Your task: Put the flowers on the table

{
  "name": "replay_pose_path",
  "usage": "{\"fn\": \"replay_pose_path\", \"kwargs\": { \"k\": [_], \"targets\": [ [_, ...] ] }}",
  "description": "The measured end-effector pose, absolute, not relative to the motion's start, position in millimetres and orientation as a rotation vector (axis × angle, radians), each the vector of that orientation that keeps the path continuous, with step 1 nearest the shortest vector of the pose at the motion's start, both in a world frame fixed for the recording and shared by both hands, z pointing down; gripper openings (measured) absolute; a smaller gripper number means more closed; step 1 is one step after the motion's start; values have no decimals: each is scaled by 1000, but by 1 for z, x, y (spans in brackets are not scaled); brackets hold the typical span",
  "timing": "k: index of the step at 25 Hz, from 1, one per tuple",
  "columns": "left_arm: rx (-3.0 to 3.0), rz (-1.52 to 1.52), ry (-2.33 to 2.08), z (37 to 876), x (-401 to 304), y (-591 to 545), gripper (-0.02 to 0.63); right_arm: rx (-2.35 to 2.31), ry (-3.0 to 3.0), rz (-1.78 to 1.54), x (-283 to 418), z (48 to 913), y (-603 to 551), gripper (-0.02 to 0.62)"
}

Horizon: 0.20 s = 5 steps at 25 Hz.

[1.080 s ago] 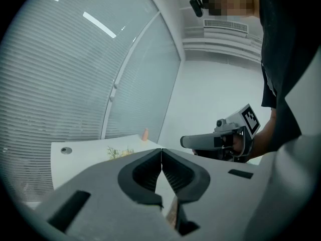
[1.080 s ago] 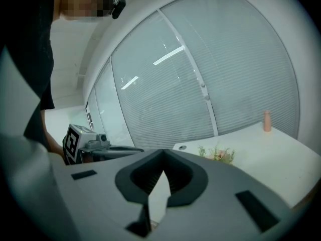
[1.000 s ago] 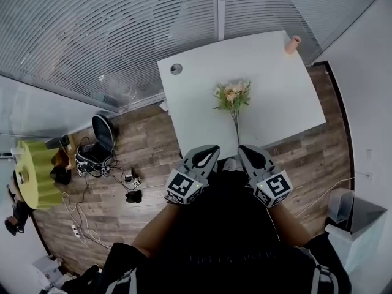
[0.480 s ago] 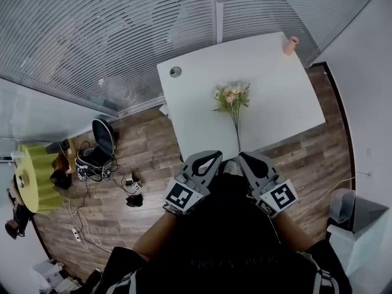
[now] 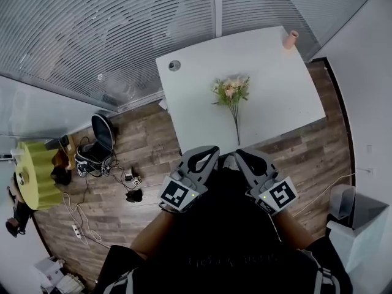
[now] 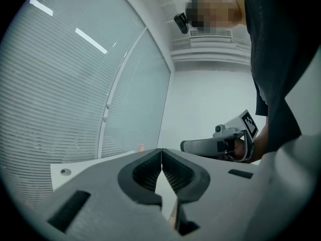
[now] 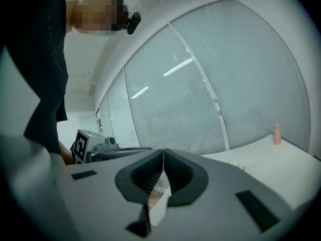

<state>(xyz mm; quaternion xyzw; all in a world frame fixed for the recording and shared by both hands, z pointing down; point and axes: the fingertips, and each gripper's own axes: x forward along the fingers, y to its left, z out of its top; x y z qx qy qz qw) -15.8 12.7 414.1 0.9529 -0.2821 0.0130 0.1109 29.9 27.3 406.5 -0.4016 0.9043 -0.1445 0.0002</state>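
A bunch of pink and cream flowers (image 5: 231, 92) with a long green stem lies flat on the white table (image 5: 275, 97). A small pink vase (image 5: 290, 39) stands at the table's far right corner and also shows as the vase (image 7: 277, 134) in the right gripper view. My left gripper (image 5: 210, 150) and right gripper (image 5: 241, 152) hover side by side near the table's front edge, short of the stem's end. Both are shut with nothing held. The left gripper (image 6: 161, 152) sees the right one (image 6: 220, 142) beside it. The right gripper (image 7: 163, 154) sees the left one (image 7: 98, 144).
A round cable hole (image 5: 174, 65) sits in the table's far left corner. A glass wall with blinds runs behind the table. On the wooden floor to the left are a black chair (image 5: 98, 144), cables and a yellow-green round table (image 5: 33, 173). A white bin (image 5: 348, 216) stands at right.
Both grippers have drawn back a little toward the person's body and spread slightly apart. The flowers have not moved on the table.
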Motion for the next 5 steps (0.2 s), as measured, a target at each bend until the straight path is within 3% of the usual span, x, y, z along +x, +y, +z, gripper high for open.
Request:
{"fn": "replay_pose_path", "kwargs": {
  "k": [5],
  "targets": [
    [2799,45,-830,414,-18,14,18,-1241,2832,-438,26,404,28,31]
  ]
}}
